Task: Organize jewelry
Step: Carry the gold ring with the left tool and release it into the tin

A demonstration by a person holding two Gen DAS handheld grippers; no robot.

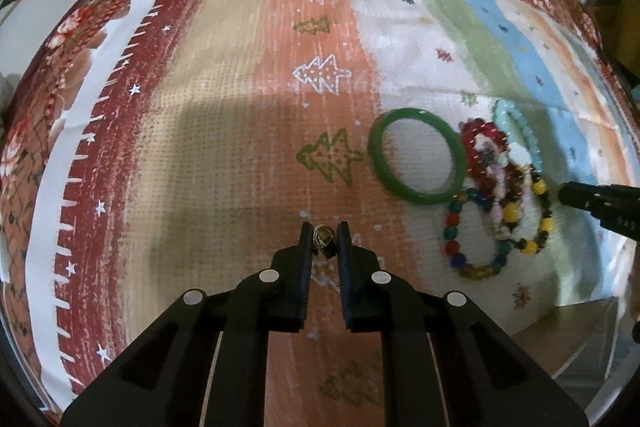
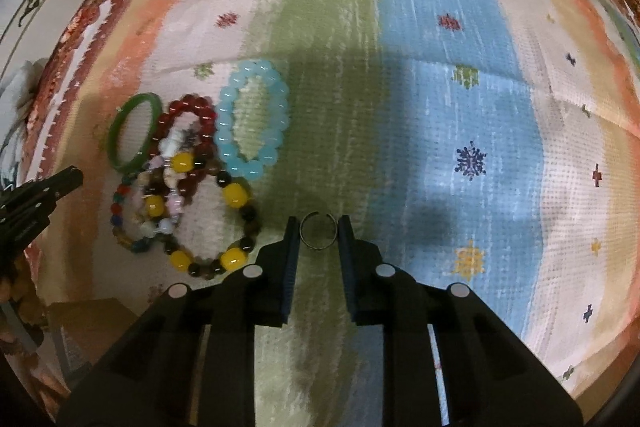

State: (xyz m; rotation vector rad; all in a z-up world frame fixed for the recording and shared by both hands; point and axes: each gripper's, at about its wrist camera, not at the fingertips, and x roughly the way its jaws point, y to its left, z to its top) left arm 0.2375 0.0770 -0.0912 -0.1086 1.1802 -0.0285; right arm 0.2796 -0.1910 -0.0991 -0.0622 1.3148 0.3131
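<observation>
My left gripper (image 1: 325,233) is shut on a small gold ring (image 1: 323,239), held just above the striped cloth (image 1: 240,131). My right gripper (image 2: 319,227) is shut on a thin open metal ring (image 2: 318,230) over the green stripe. To the right of the left gripper lies a pile of bracelets: a green bangle (image 1: 416,155), a red bead bracelet (image 1: 480,147), a multicolour bead bracelet (image 1: 472,247) and a yellow-and-dark bead bracelet (image 1: 528,215). The right wrist view shows the same pile to its left, with the green bangle (image 2: 134,133), a light blue bead bracelet (image 2: 254,119) and the yellow-and-dark one (image 2: 216,227).
The cloth lies over a floral bedspread (image 1: 60,39). The right gripper's tip (image 1: 592,199) shows at the left view's right edge, beside the pile. The left gripper's tip (image 2: 48,191) shows at the right view's left edge. A brown box (image 2: 92,323) sits at the lower left.
</observation>
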